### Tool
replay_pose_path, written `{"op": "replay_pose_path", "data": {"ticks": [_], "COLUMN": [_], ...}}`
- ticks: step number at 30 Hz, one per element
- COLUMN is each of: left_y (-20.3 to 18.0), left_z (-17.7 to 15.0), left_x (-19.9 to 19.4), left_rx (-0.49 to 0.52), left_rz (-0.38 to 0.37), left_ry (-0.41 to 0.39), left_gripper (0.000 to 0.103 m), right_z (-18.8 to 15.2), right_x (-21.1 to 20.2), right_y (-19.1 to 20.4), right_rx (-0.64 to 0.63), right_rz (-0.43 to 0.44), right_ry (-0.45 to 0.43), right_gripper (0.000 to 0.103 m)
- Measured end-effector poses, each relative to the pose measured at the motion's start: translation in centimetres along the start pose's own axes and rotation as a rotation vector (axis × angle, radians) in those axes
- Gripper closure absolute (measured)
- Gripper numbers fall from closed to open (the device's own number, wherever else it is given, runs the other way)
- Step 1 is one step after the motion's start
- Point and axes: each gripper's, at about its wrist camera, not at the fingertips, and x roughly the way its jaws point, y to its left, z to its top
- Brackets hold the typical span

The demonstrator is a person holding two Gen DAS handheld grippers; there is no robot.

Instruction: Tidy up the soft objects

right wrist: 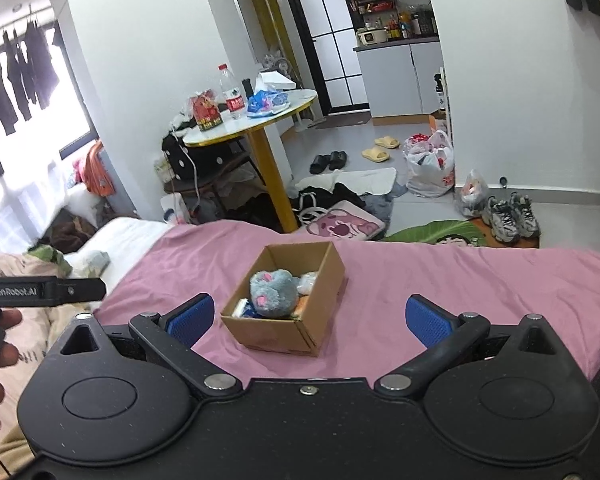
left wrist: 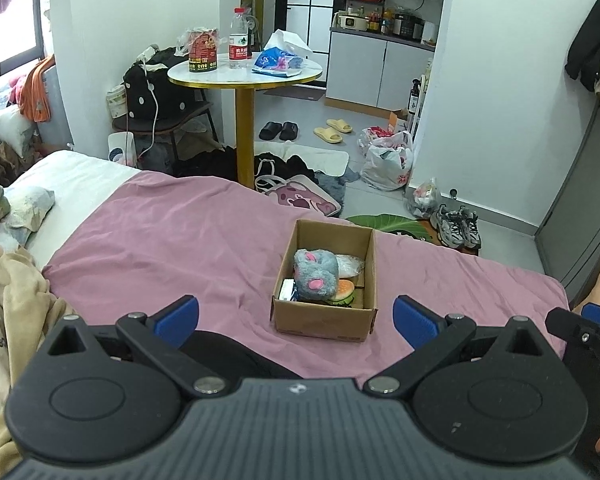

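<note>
An open cardboard box (left wrist: 324, 322) (right wrist: 274, 334) sits on the pink bedsheet (left wrist: 172, 248) (right wrist: 440, 280). Inside it lies a grey plush mouse (left wrist: 315, 274) (right wrist: 272, 286) on top of a burger-shaped soft toy (left wrist: 345, 291), a white item (left wrist: 350, 265) and other small things. My left gripper (left wrist: 296, 316) is open, held back from the box's near side, nothing between its blue pads (left wrist: 178, 320). My right gripper (right wrist: 308, 316) is open too, just short of the box, empty. The right gripper's tip shows at the left wrist view's right edge.
A round marble table (left wrist: 244, 74) (right wrist: 252, 122) on a gold leg stands beyond the bed with a water bottle (left wrist: 239, 40), a snack bag and packets. Slippers, plastic bags, sneakers (left wrist: 456, 226) and a pink cushion (right wrist: 344, 226) lie on the floor. Bedding (left wrist: 16, 304) is piled at left.
</note>
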Motion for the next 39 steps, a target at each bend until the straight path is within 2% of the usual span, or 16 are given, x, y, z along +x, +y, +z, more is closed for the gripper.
{"op": "replay_pose_path", "data": {"ticks": [7, 39], "left_y": [-0.1, -1.0], "left_z": [-0.2, -0.5], "left_x": [-0.1, -0.2], "left_rx": [0.004, 0.024], "left_rz": [0.000, -0.024], "left_ry": [0.002, 0.011], "left_gripper": [0.001, 0.001], "right_z": [-0.2, -0.1], "right_x": [0.5, -0.3], "right_y": [0.6, 0.9], "right_rx": [-0.013, -0.029], "right_rz": [-0.004, 0.005], "right_ry": [0.025, 0.020], "right_gripper": [0.000, 0.000]}}
